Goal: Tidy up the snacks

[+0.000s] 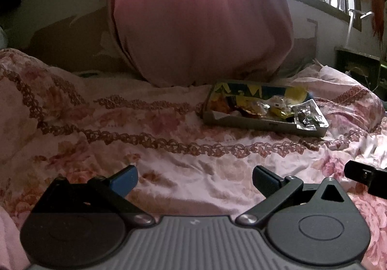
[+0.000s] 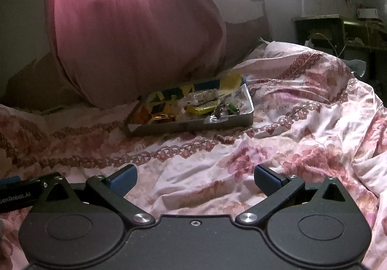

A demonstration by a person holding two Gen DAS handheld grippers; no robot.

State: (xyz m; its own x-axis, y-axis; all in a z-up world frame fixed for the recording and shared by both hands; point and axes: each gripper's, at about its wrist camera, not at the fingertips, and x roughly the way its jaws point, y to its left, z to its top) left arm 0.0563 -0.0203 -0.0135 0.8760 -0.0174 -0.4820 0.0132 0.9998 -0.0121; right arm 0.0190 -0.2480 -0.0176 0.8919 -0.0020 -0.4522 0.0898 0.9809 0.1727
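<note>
I see both grippers low over the floral bedspread (image 1: 169, 144), level, side by side. Left gripper (image 1: 194, 179) spread wide, nothing between fingers; right gripper (image 2: 195, 178) same. Metal tray (image 2: 193, 124) of snacks (image 2: 193, 106) sits ahead, well apart, against the pink curtain (image 2: 135, 35)

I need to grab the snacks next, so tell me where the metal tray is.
The metal tray lies on the floral bedspread ahead of both open grippers, right of centre in the left wrist view, just in front of the big pink cushion, with wrapped snacks piled inside.
</note>
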